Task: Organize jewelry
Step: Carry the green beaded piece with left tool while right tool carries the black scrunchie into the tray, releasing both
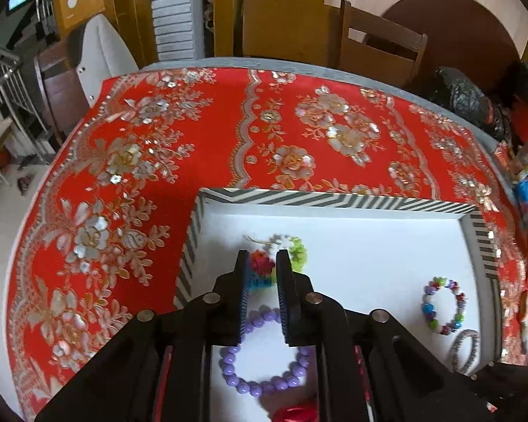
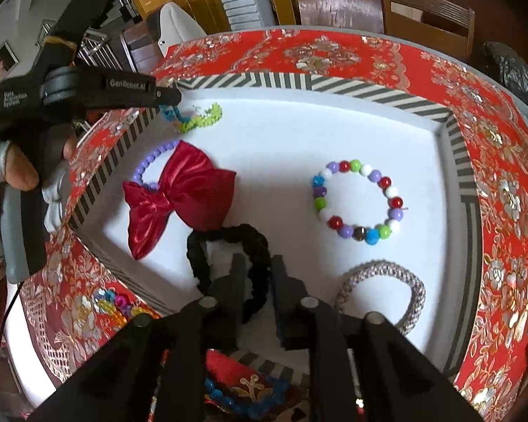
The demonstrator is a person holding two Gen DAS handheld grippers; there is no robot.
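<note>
A white tray (image 2: 299, 84) with a black-and-white striped rim lies on the red floral cloth. My left gripper (image 1: 262, 263) holds a multicoloured fuzzy scrunchie (image 1: 292, 249) over the tray's far left corner; it shows in the right wrist view (image 2: 193, 117) hanging from that gripper (image 2: 169, 100). My right gripper (image 2: 258, 267) is shut on a black scrunchie (image 2: 228, 242) at the tray's near edge. In the tray lie a purple bead bracelet (image 1: 264, 362), a red bow (image 2: 179, 193), a multicoloured bead bracelet (image 2: 357, 200) and a silver braided band (image 2: 387, 288).
More colourful jewelry (image 2: 112, 302) lies on the cloth left of the tray, and a red embroidered piece with blue beads (image 2: 239, 379) lies below my right gripper. Wooden chairs (image 1: 376, 45) stand behind the table. Black bags and packets (image 1: 475, 105) sit at the right edge.
</note>
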